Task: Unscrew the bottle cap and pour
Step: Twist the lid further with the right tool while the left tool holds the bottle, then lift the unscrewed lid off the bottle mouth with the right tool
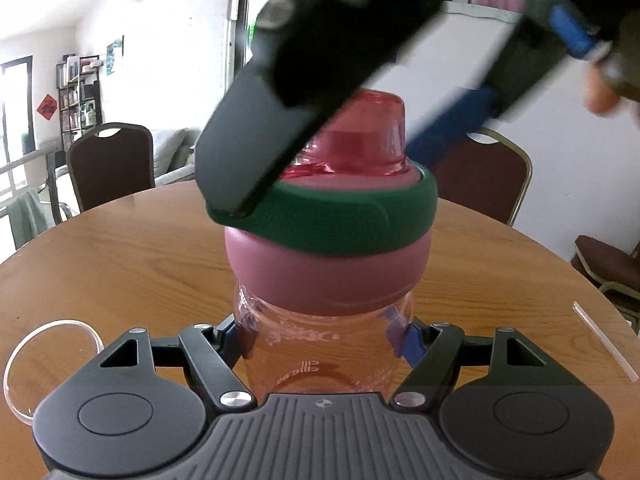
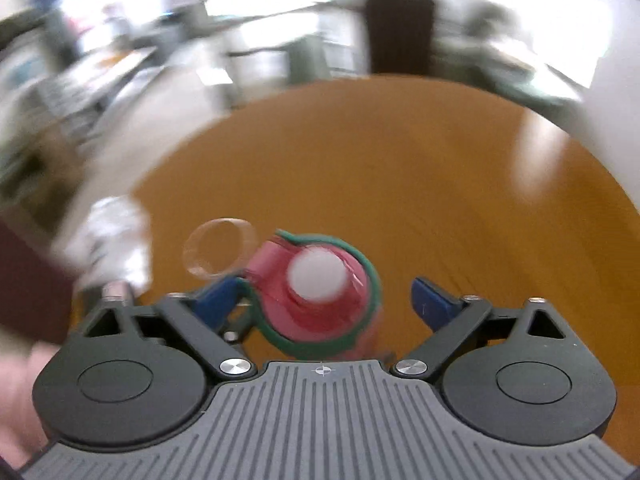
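Note:
A clear pink bottle (image 1: 320, 364) stands upright on the round wooden table (image 1: 120, 260). Its pink screw cap (image 1: 328, 276) carries a green ring (image 1: 340, 220) and a clear pink spout cover (image 1: 368, 136). My left gripper (image 1: 324, 336) is shut on the bottle's body just below the cap. From above, my right gripper (image 2: 320, 292) is open and straddles the cap (image 2: 316, 300). Its left blue fingertip (image 2: 216, 296) sits against the green ring, and the right one stands apart from it. The right wrist view is blurred by motion.
A clear glass (image 2: 218, 250) stands beside the bottle on the left; its rim (image 1: 24, 360) also shows in the left wrist view. A thin clear straw (image 1: 604, 340) lies at the table's right edge. Dark chairs (image 1: 112, 160) stand behind the table.

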`<state>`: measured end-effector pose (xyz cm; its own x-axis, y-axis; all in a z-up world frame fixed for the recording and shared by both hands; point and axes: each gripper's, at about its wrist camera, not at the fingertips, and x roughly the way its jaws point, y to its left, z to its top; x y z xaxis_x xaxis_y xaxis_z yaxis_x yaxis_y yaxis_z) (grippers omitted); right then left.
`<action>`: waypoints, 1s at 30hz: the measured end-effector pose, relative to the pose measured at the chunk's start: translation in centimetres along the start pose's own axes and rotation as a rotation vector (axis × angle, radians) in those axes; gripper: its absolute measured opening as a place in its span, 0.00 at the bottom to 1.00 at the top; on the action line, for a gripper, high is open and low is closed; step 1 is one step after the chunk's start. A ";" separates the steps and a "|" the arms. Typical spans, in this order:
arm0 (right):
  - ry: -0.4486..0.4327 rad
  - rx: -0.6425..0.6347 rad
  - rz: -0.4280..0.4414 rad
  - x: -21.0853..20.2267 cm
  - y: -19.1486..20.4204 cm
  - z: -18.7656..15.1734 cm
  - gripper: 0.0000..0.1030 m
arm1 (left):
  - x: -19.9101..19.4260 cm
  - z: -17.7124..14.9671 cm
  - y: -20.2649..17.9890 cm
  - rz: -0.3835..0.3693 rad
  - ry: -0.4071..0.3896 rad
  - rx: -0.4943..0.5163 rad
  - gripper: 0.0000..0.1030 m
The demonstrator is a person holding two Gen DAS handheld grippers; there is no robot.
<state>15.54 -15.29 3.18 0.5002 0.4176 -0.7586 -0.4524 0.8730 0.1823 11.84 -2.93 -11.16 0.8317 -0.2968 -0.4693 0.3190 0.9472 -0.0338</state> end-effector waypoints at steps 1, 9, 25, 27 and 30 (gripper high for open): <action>-0.001 0.053 -0.017 -0.2 0.3 -0.2 0.94 | 0.0 0.1 0.0 0.001 0.000 0.000 0.70; -0.021 0.052 -0.113 0.0 2.5 -0.8 0.78 | 0.0 0.2 0.2 0.004 0.004 -0.009 0.70; 0.171 -0.216 -0.081 -1.2 -3.1 -0.5 0.81 | -0.5 -0.3 -0.3 -0.009 -0.008 -0.016 0.70; 0.168 -0.200 -0.191 -1.2 -4.7 -0.6 0.79 | -0.6 -0.4 -0.2 -0.006 -0.009 -0.012 0.70; 0.131 -0.116 -0.024 -2.2 -5.2 -0.7 0.80 | -0.6 -0.6 -0.2 -0.002 -0.014 -0.011 0.70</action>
<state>16.33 -20.90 3.46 0.4150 0.3542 -0.8381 -0.5276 0.8441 0.0955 11.02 -2.89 -11.36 0.8372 -0.3006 -0.4568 0.3161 0.9477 -0.0444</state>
